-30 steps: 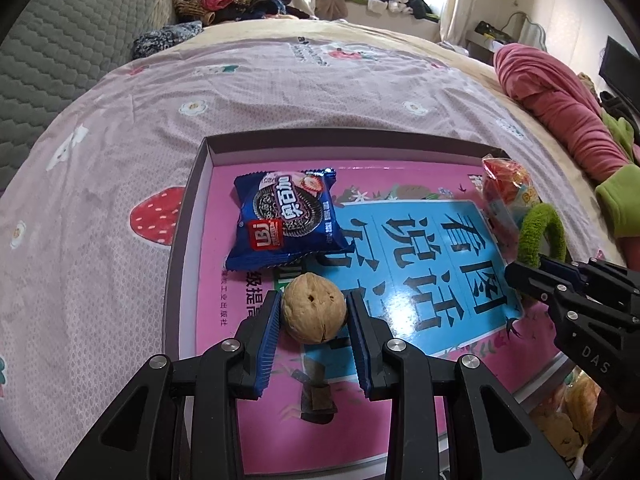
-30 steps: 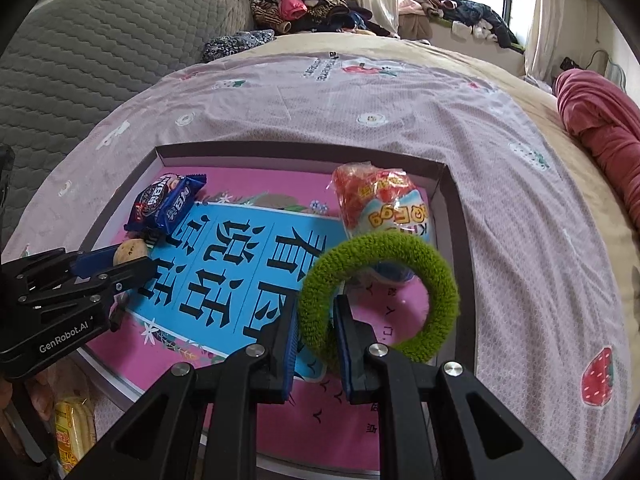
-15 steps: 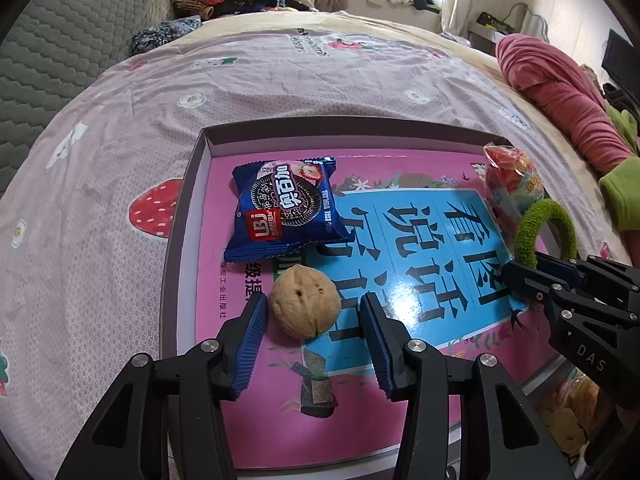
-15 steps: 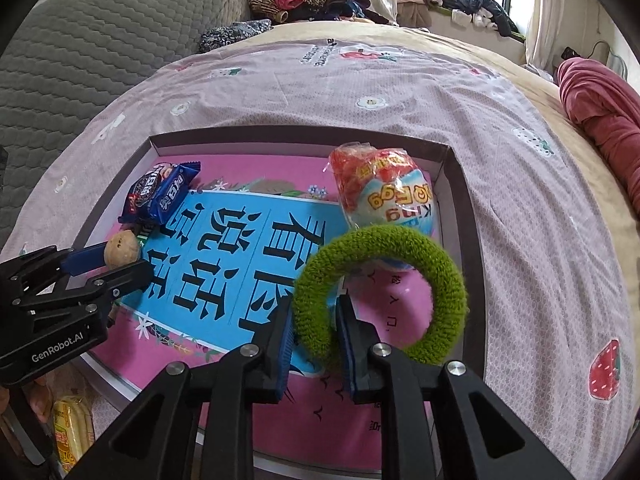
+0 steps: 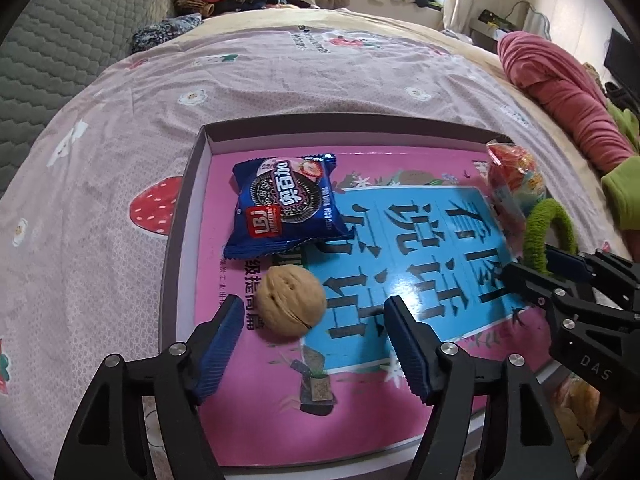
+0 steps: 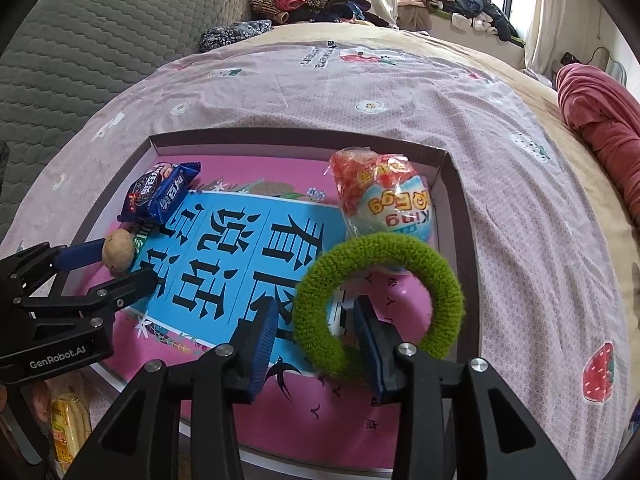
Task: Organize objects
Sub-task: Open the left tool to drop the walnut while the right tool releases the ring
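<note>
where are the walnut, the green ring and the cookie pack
walnut [image 5: 290,304], left wrist view, middle of the shell
green ring [image 6: 436,276], right wrist view, upper right of the loop
cookie pack [image 5: 286,210], left wrist view, middle of the wrapper

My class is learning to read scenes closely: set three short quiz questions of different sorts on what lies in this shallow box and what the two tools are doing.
1. True or false: the left tool is clamped on the walnut.
2. Which lies nearest the green ring? A cookie packet; B egg-shaped sweet; C walnut.
3. Fill in: all four things sit inside the ___.

Key: 1 false, its jaws are opening, clear of the nut; 2 B; 3 box.
</note>
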`<state>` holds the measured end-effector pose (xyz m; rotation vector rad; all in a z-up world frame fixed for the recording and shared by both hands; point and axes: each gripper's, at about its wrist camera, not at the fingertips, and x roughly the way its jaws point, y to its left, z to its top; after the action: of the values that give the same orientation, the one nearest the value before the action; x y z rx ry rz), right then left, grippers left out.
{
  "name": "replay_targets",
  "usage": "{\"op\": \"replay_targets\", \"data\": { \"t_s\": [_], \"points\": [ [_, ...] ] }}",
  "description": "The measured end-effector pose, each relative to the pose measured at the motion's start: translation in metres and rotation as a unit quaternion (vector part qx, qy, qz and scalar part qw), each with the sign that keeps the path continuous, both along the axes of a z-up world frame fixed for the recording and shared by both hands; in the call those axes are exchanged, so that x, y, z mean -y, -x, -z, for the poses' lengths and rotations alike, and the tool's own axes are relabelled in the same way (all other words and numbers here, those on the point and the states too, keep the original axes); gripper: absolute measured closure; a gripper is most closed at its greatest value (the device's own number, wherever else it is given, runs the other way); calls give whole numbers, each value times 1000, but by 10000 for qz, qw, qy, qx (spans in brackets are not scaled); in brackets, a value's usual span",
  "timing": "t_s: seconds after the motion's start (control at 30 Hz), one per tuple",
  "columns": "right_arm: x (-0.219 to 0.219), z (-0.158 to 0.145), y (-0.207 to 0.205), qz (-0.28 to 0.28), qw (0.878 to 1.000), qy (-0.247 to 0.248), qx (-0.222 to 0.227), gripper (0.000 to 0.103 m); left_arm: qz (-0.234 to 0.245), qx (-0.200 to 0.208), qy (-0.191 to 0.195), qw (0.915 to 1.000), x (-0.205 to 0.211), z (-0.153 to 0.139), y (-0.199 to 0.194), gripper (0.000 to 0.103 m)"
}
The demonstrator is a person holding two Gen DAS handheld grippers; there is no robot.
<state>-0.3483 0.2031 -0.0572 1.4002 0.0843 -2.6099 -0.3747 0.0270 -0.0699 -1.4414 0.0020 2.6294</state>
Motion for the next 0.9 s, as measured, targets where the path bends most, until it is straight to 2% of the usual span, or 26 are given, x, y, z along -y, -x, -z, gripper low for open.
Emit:
{"op": "replay_targets", "data": {
  "t_s": [0.2, 0.5, 0.67, 0.8, 0.9],
  "points": [
    [-3, -7, -2, 43, 10000, 18, -83, 63, 23, -24, 36, 10000, 0, -4, -2, 25],
    [-5, -19, -6, 68, 9997, 30, -234, 49, 42, -47, 50, 10000, -3, -12, -8, 19],
    [-8, -24, -8, 134, 9995, 53, -286, 47, -16, -49, 120, 9999, -3, -13, -9, 17],
    [-10, -29, -10, 155, 9992, 52, -369, 42, 101, -17, -55, 9999, -5, -14, -11, 15],
    [-13, -34, -12, 211, 9987, 75, -448, 40, 141, -64, 0, 9999, -9, -18, -14, 13]
  ]
}}
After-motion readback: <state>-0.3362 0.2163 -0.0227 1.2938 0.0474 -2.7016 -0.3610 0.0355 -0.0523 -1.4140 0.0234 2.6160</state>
